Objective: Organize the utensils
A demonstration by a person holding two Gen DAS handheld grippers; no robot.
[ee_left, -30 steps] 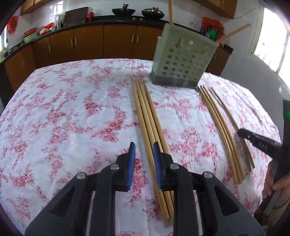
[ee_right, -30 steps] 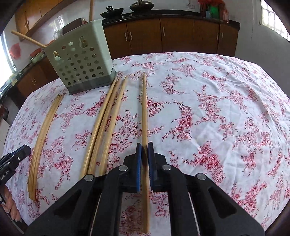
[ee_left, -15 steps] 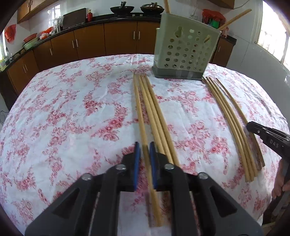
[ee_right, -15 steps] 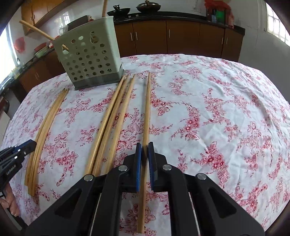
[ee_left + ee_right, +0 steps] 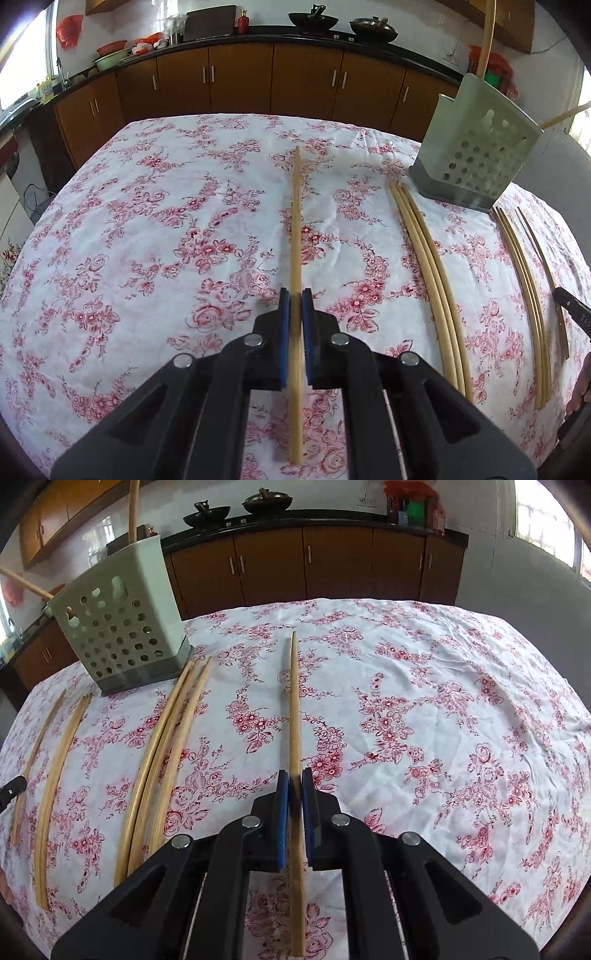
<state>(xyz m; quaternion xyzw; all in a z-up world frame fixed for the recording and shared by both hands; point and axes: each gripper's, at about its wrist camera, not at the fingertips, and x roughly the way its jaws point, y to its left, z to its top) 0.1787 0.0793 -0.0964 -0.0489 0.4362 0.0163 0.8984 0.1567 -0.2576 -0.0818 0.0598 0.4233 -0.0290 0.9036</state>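
Left wrist: my left gripper pinches one chopstick above the desk; it could pivot and miss the holder.

Right wrist: my right gripper clamps another chopstick likewise; it may slip.

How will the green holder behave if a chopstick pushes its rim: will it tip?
Perhaps a little. The holder is tall over a narrow grey base, and looks like thin perforated plastic, so probably light. Chopsticks already lean out of its top, which may pull it sideways. A gentle, vertical drop seems safer.
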